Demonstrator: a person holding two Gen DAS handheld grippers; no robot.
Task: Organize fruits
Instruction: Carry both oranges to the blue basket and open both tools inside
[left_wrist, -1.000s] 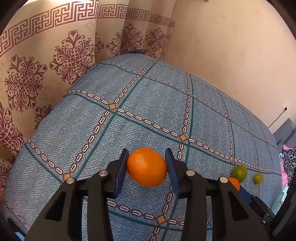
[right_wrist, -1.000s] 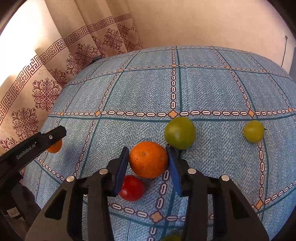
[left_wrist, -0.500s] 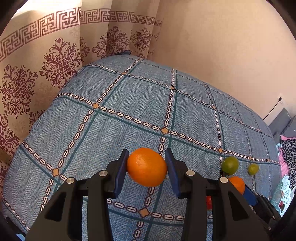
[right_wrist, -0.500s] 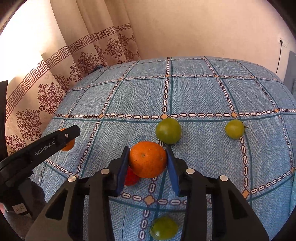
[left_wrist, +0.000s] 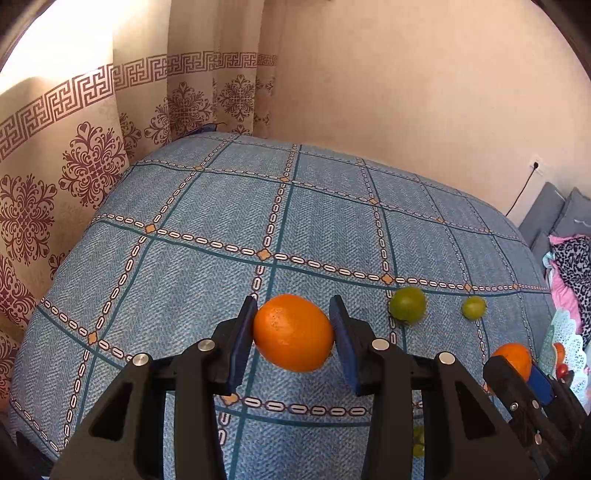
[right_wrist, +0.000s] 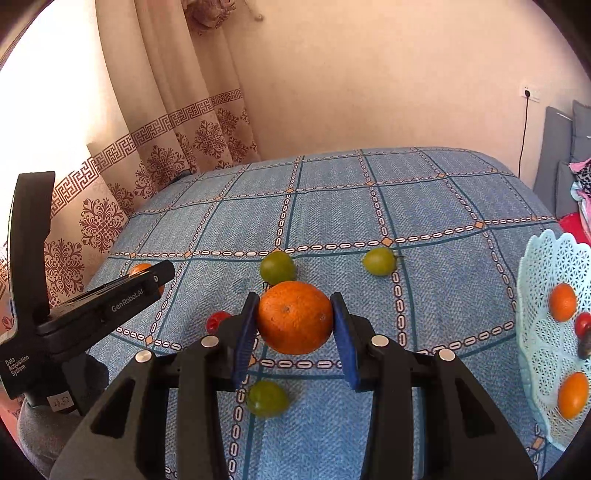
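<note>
Two oranges in hand, one per gripper. Left gripper (left_wrist: 293, 334) clamped on an orange (left_wrist: 293, 332), pads pressing both sides, fruit clear of the bedspread (left_wrist: 207, 266). Right gripper (right_wrist: 294, 325) likewise clamped on its own orange (right_wrist: 294, 321), also off the cloth.

Key relation: basket (right_wrist: 535, 295) sits at far right edge of right wrist view, to the right of both grippers and low on the bed edge. Right gripper nearer by the look of it; left gripper (right_wrist: 110, 299) shows way over at left of that view, w/ loose fruit between it and the basket. Judging next move as a swing right to drop, right hand first, left crossing over after.

Loose on cloth: green fruit (right_wrist: 277, 267) just behind right-hand orange, another green fruit (right_wrist: 378, 261) further right, third green one (right_wrist: 266, 398) under the gripper, small red fruit (right_wrist: 217, 320) partly behind left pad.

Hidden/unclear: basket cut off by frame edge, so free room inside can't be judged; holds a few orange and red pieces. From left wrist view basket barely a sliver (left_wrist: 567, 343), blocked by right gripper (left_wrist: 524, 384). Kind of green fruit can't be told.
</note>
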